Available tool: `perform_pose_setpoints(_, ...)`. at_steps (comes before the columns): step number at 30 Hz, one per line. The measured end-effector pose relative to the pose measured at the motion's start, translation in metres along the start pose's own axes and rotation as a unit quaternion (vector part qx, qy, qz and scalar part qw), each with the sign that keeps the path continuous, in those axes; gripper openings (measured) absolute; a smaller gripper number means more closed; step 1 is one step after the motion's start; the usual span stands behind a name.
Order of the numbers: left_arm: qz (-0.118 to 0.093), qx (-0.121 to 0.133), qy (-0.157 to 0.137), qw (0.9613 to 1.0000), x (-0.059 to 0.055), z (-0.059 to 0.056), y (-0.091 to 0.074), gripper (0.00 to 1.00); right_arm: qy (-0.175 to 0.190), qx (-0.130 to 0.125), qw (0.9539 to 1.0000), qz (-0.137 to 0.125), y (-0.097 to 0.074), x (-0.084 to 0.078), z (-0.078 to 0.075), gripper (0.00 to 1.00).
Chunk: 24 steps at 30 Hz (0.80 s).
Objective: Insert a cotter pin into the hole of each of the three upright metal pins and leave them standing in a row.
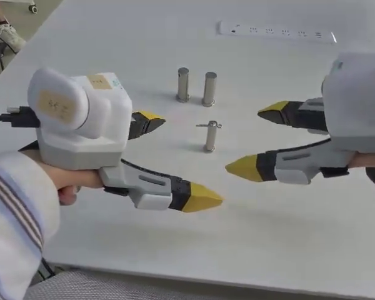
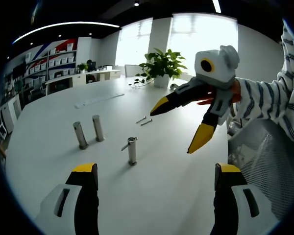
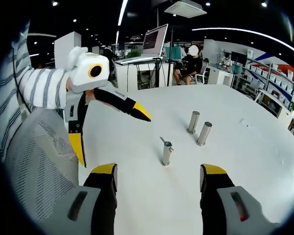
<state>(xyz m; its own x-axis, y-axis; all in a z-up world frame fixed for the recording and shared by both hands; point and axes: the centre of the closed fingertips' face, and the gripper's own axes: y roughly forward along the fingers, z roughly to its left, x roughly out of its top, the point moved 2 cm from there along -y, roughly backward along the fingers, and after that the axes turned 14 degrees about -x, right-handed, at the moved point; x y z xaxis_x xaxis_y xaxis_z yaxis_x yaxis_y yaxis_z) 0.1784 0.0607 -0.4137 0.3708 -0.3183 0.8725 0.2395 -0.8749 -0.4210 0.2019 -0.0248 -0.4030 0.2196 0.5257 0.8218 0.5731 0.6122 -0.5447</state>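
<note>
One of three metal pins carries its cotter pin; two more appear left to fit, to judge from the bench. At the white table (image 1: 175, 250), a person in a striped sleeve (image 1: 12, 206) holds the left gripper (image 1: 175, 159) with its yellow-tipped jaws spread wide, carrying nothing and touching nothing.

Just ahead of those jaws, between the two grippers, stands the front pin (image 1: 210, 136). It is upright, with a cotter pin (image 1: 207, 125) pushed crosswise through the hole near its top. Farther out from both grippers stand the first bare pin (image 1: 183, 84) and the second bare pin (image 1: 209, 89), side by side, close but not touching, with nothing through either. The front pin stands forward of that pair, so the row looks unfinished as well.

Seen along the left gripper's jaws, two spare cotter pins (image 2: 141, 119) lie flat on the table past the front pin, on the right gripper's side.

The right gripper (image 1: 256, 139) faces in from the other side, its jaws also wide apart and empty. Its tips point toward the front pin but stay clear of it. A likely next step is a reach for one of the spare cotter pins, small flat pieces that will need a careful pinch.
</note>
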Motion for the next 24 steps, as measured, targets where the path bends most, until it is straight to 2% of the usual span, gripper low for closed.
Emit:
perform_pose_setpoints(2,0.000,0.001,0.003,1.0000,0.002,0.000,-0.002,0.99,0.019,-0.005,0.9998,-0.003,-0.005,-0.001,0.001,0.71)
perform_pose_setpoints(5,0.001,0.001,0.006,1.0000,0.003,0.000,-0.006,0.99,0.059,-0.031,0.9977,-0.013,-0.013,-0.002,-0.004,0.81)
perform_pose_setpoints(6,0.001,0.001,0.006,1.0000,0.003,0.001,-0.007,0.99,0.065,-0.032,0.9973,-0.012,-0.015,-0.003,-0.005,0.82)
perform_pose_setpoints(10,0.009,-0.005,0.005,0.9999,-0.002,0.000,-0.010,0.98,0.081,-0.043,0.9956,-0.017,-0.024,-0.009,-0.009,0.85)
perform_pose_setpoints(13,0.022,-0.002,0.009,0.9997,-0.007,0.002,-0.014,0.98,0.113,-0.050,0.9919,-0.029,-0.031,-0.008,-0.009,0.93)
perform_pose_setpoints(19,0.014,0.003,0.004,0.9999,-0.004,0.005,-0.022,0.98,0.152,-0.048,0.9859,-0.051,-0.038,-0.004,-0.006,0.98)
perform_pose_setpoints(23,0.008,0.009,0.005,0.9999,0.001,0.010,-0.028,0.98,0.159,-0.054,0.9847,-0.047,-0.039,-0.006,-0.004,0.98)
perform_pose_setpoints(24,0.005,0.011,0.005,0.9999,0.002,0.012,-0.029,0.98,0.161,-0.064,0.9839,-0.044,-0.039,-0.007,-0.006,0.98)
